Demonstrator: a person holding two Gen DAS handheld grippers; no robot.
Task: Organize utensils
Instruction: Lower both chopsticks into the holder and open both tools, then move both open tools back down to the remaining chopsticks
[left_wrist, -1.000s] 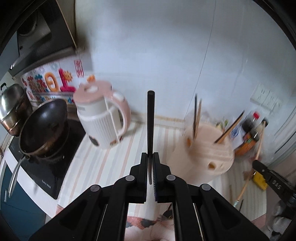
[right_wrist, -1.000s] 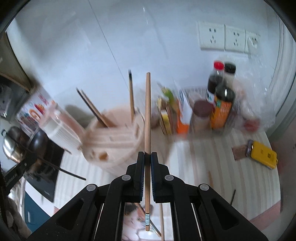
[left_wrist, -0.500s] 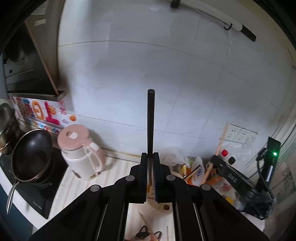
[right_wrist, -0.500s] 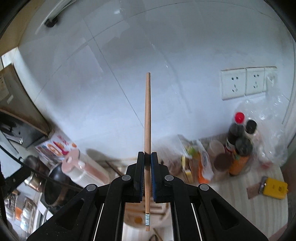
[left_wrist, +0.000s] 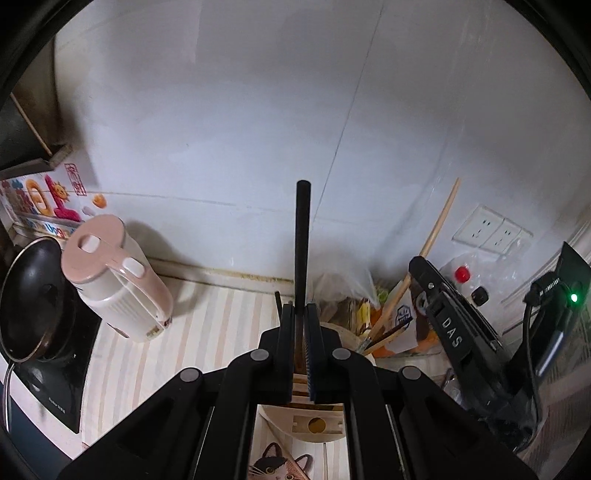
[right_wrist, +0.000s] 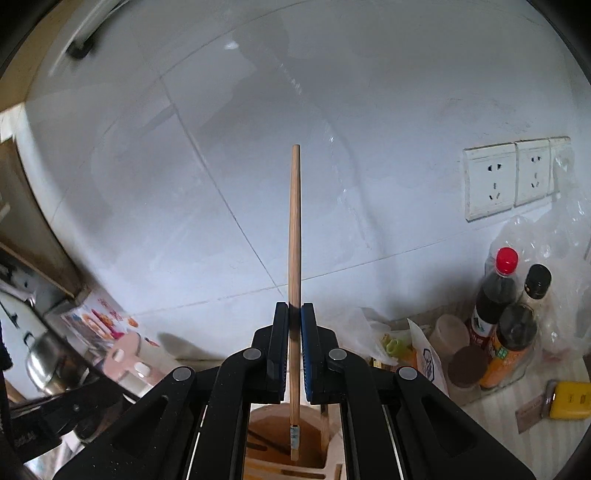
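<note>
My left gripper (left_wrist: 299, 314) is shut on a black chopstick (left_wrist: 302, 236) that stands upright, its lower end above the beige utensil holder (left_wrist: 317, 424) just below the jaws. My right gripper (right_wrist: 294, 314) is shut on a wooden chopstick (right_wrist: 294, 229), also upright. Its lower tip hangs over the open top of the beige utensil holder (right_wrist: 273, 428). In the left wrist view the right gripper (left_wrist: 417, 264) shows at the right, its wooden chopstick (left_wrist: 439, 221) slanting up. Several chopsticks stand in the holder.
A pink kettle (left_wrist: 114, 280) and a black pan (left_wrist: 29, 295) on a cooktop lie to the left. Sauce bottles (right_wrist: 506, 306), plastic bags and a yellow object (right_wrist: 570, 400) crowd the right. Wall sockets (right_wrist: 511, 177) sit on the white tiled wall. A cat-print mat (left_wrist: 275, 463) lies below the holder.
Both grippers rose and swung over the utensil holder, which now sits directly beneath them. Each kept its chopstick clamped. The right gripper came close beside the left.
</note>
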